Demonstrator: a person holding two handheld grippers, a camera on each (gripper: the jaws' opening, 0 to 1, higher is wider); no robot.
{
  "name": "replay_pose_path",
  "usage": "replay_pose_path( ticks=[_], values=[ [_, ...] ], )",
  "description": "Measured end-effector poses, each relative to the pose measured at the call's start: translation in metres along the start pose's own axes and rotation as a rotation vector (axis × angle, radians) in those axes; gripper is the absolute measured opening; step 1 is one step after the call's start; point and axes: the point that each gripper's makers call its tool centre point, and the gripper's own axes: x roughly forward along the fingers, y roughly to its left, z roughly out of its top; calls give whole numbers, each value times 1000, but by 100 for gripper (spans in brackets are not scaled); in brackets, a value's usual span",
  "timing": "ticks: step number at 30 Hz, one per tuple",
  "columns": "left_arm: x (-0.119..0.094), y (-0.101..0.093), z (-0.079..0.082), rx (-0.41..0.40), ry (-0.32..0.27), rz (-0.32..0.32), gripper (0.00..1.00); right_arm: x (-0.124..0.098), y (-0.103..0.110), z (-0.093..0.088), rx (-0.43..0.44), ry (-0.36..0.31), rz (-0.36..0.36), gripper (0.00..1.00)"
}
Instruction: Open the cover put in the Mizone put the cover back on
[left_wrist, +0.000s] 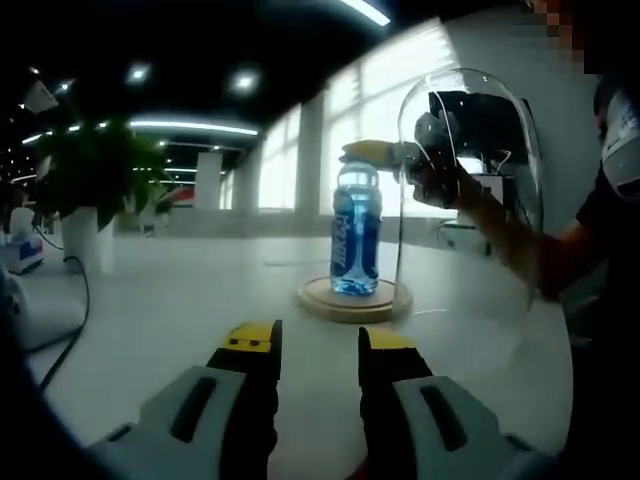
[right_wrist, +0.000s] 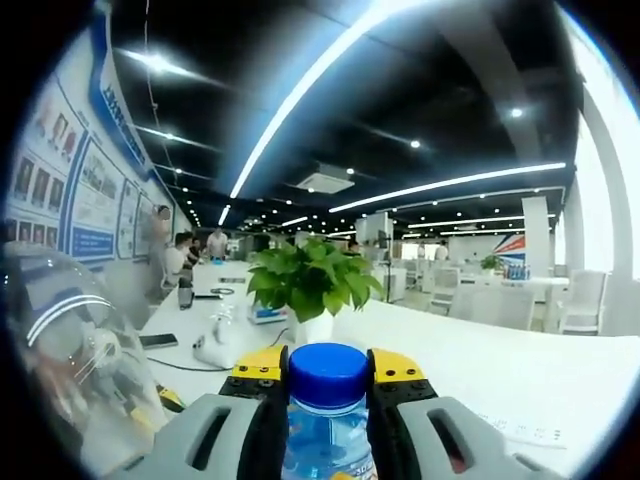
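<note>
— Looking from the left gripper (left_wrist: 318, 345), what did you have, left to right?

— A potted plant (left_wrist: 95, 190) sat at ten o'clock on the white table (left_wrist: 180, 300). The left gripper's jaws were spread at six o'clock with nothing between them. Just past centre the bottle (left_wrist: 356, 235) stood upright on the wooden base (left_wrist: 352, 300). At two o'clock the glass cover (left_wrist: 470, 190) was lifted and tilted off to the side, its rim beside the base. The right gripper (left_wrist: 400, 153) reached in behind the glass and pinched the bottle near its top.

— And from the right gripper's (right_wrist: 328, 375) own view?

— The cover's curved glass (right_wrist: 70, 370) bulged at eight o'clock. The jaws were pressed on the bottle's neck just under the blue cap (right_wrist: 327, 372) at six o'clock, with the plant (right_wrist: 312, 280) beyond at centre.

— How did you judge the handling?

— The bottle looked full, so fairly heavy, and its plastic smooth; the neck under the cap seemed the surest hold, since the cap's lip would stop a slide. The cover looked thin, slick and breakable. I'd have taken it high on the dome, gently. I couldn't tell what was holding it up.
</note>
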Motion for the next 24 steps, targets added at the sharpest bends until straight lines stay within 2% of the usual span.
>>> replay_pose_path(
  ticks=[24],
  values=[
    [0,0,0,0,-2,1,23,0,0,0,-1,0,2,24]
  ],
)
